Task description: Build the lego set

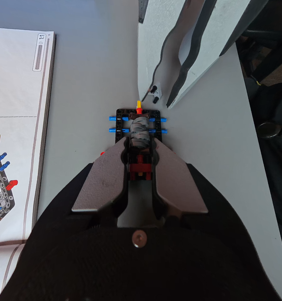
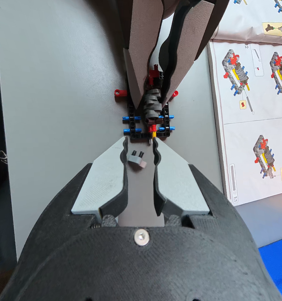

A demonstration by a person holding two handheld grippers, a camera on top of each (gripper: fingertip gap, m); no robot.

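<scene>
my left gripper point(image 1: 139, 141) is clamped around the near end of the black frame point(image 1: 119, 123), its tips pressing on the grey worm gear point(image 1: 139, 130) section of the lego assembly, which lies flat on the grey table point(image 1: 88, 97). my right gripper point(image 2: 139, 141) is spread wide and grasps nothing; the small grey connector with two black pins point(image 2: 136, 158) lies loose on the table between its fingers, just short of the frame's end where the yellow axle point(image 2: 153, 133) pokes out through a red bush point(image 2: 153, 127). blue pins point(image 2: 131, 117) stick out from both long sides of the frame.

as i judge it, the step in hand is picking that connector up and pushing its pins into the frame's end holes. i'd close on the grey body, not the pins, keep the pins level and pointing at the frame, and hold the left grip firm so the frame doesn't slide back. the connector sits skewed, so i'd square it first.

the instruction booklet point(image 2: 251, 114) lies open to the right in the right wrist view; it carries printed step numbers and a scale mark, which i won't quote. no brand marking is legible.
</scene>
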